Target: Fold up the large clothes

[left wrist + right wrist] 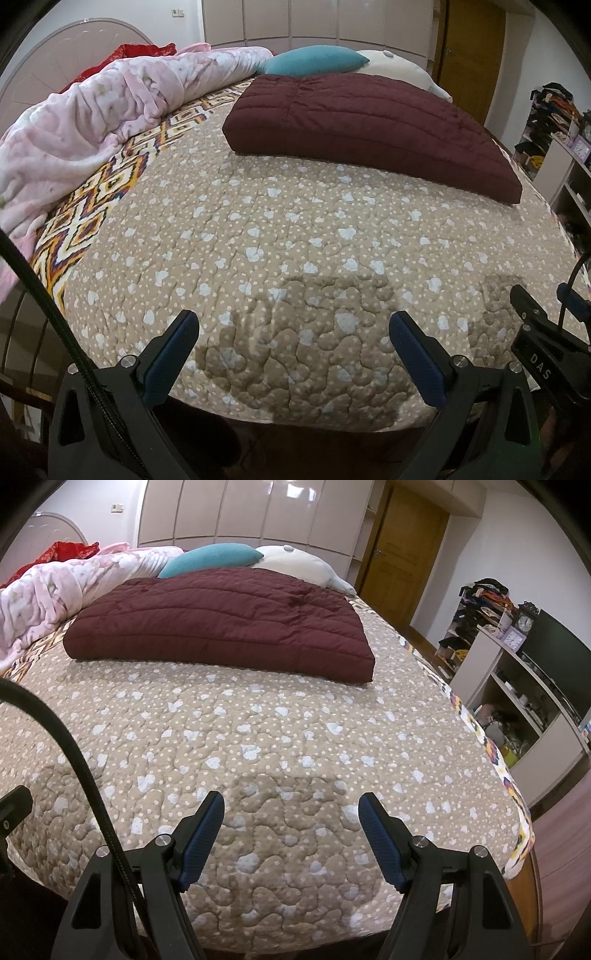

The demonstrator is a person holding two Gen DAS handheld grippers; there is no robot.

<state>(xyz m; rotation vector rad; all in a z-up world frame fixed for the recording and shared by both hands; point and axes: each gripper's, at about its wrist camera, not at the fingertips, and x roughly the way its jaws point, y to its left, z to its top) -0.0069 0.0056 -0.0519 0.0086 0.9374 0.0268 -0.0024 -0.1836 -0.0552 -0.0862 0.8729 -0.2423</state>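
A dark maroon quilted garment (373, 129) (221, 624) lies folded into a thick rectangle on the far half of the bed. My left gripper (293, 325) hovers open over the near edge of the tan dotted bedspread (258, 236), with nothing between its blue-padded fingers (173, 354). My right gripper (291, 806) is open too, above the same near edge of the bedspread (258, 723), also holding nothing. Both stand well short of the garment. Part of the right gripper (535, 328) shows at the right edge of the left wrist view.
A crumpled pink blanket (92, 122) and a red cloth (122, 55) lie along the left side. A teal cushion (314, 59) and a white pillow (399, 70) sit behind the garment. Shelves with a clock (524, 622) stand right of the bed, near a wooden door (402, 557).
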